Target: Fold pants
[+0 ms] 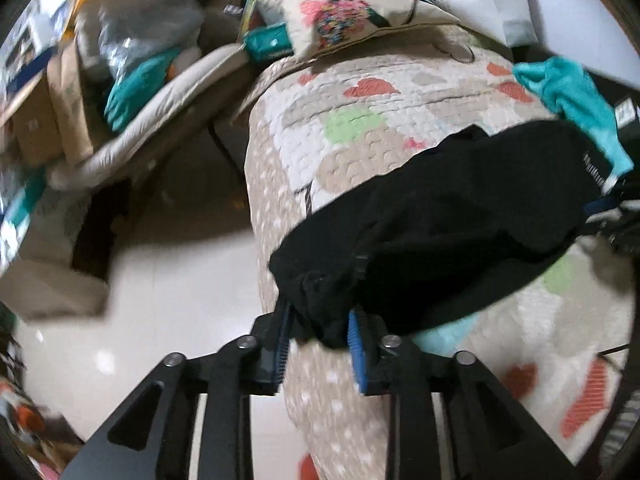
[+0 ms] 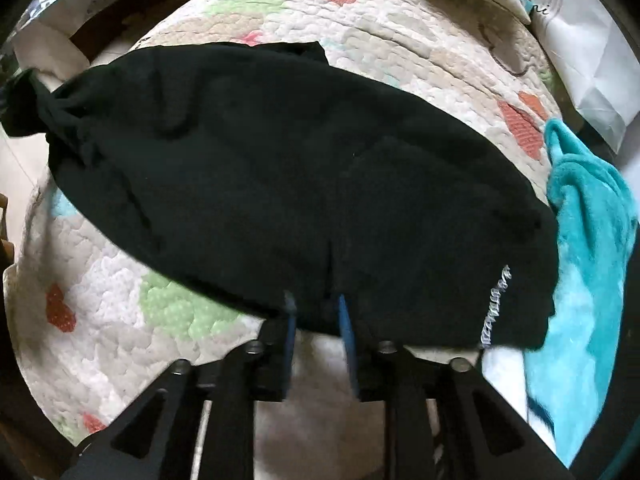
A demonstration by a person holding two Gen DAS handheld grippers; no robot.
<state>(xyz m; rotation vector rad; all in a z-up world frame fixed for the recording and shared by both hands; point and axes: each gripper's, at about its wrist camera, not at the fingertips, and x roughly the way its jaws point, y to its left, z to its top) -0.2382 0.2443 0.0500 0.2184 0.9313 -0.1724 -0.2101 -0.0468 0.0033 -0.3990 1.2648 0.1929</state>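
Black pants (image 1: 460, 216) hang stretched above a quilted bedspread (image 1: 360, 128) with coloured hearts. My left gripper (image 1: 320, 320) is shut on one bunched end of the pants, its blue pads pressed on the cloth. My right gripper (image 2: 316, 304) is shut on the pants' near edge (image 2: 280, 168), next to white lettering on the waistband (image 2: 494, 308). In the right wrist view the far end of the pants is gathered at the upper left. The right gripper also shows at the right edge of the left wrist view (image 1: 608, 204).
A turquoise fleece cloth (image 2: 588, 240) lies on the bed's right side and also shows in the left wrist view (image 1: 576, 96). A printed cushion (image 1: 344, 4) sits at the head. Boxes and bags (image 1: 60, 92) crowd the left, beside pale floor (image 1: 160, 320).
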